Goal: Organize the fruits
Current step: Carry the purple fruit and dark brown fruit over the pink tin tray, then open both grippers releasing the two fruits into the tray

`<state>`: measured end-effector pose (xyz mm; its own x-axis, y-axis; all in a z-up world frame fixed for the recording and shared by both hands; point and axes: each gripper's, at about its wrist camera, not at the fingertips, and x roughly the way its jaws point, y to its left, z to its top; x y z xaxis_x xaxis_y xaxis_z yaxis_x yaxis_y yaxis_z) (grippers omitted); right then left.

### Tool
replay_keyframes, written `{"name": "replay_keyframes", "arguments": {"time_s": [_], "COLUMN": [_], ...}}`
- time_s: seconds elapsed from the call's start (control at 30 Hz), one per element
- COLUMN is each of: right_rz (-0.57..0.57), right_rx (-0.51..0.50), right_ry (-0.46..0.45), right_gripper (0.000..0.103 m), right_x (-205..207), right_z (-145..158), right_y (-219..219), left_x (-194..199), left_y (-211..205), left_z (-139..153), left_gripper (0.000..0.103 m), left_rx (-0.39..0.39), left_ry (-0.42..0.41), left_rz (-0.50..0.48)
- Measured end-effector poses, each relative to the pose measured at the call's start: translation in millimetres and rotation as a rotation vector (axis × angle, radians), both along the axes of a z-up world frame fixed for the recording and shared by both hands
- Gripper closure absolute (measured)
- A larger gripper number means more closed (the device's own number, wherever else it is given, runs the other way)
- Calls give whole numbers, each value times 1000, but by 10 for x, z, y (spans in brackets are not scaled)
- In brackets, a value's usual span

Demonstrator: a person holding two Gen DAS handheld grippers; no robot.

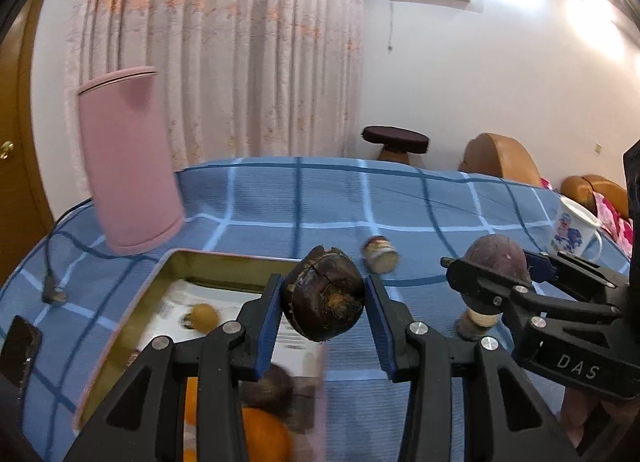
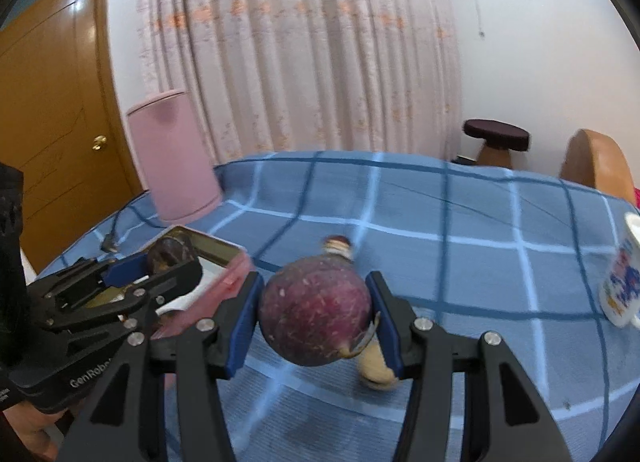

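My left gripper (image 1: 324, 290) is shut on a dark brown, cracked round fruit (image 1: 323, 302), held above the near right corner of a gold-lined tin tray (image 1: 160, 274). In the tray lie an orange (image 1: 264, 434), a small tan fruit (image 1: 204, 316) and a dark fruit (image 1: 268, 386). My right gripper (image 2: 315, 282) is shut on a purple round fruit (image 2: 316, 310) above the blue checked cloth (image 2: 460, 221). The left wrist view shows that gripper (image 1: 494, 266) off to the right. A small brown-and-tan fruit (image 1: 380, 254) lies on the cloth beyond, and a tan one (image 2: 376, 366) lies under the right fingers.
A tall pink canister (image 1: 128, 165) stands at the back left behind the tray. A white printed mug (image 2: 620, 286) stands at the right edge. A black phone (image 1: 18, 350) and a cable plug (image 1: 50, 290) lie left of the tray. A stool (image 1: 396, 141) stands behind the table.
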<state>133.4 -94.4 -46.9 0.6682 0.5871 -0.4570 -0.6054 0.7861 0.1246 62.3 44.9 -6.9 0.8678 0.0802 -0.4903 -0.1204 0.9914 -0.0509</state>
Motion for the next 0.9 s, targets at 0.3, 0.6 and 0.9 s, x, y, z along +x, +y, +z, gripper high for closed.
{"name": "replay_keyframes", "arguments": {"time_s": [0.3,0.6,0.9], "right_rz": [98,134,196], "right_rx": [-41,-69,-117], "right_ry": [17,26,22], "right_gripper": [48,48,48], "right_x": [-10,-41,-107], "right_z": [-74,-161,-231], "right_y": [631,929,1138], "left_x": [-75,-126,-135], "left_y": [520,773,939], "left_z": [-70,-155,-221], "left_gripper": [60,60,60], "left_rx": [-16,-33,-45], "left_ry": [43,67,89], "left_rz": [94,137,171]}}
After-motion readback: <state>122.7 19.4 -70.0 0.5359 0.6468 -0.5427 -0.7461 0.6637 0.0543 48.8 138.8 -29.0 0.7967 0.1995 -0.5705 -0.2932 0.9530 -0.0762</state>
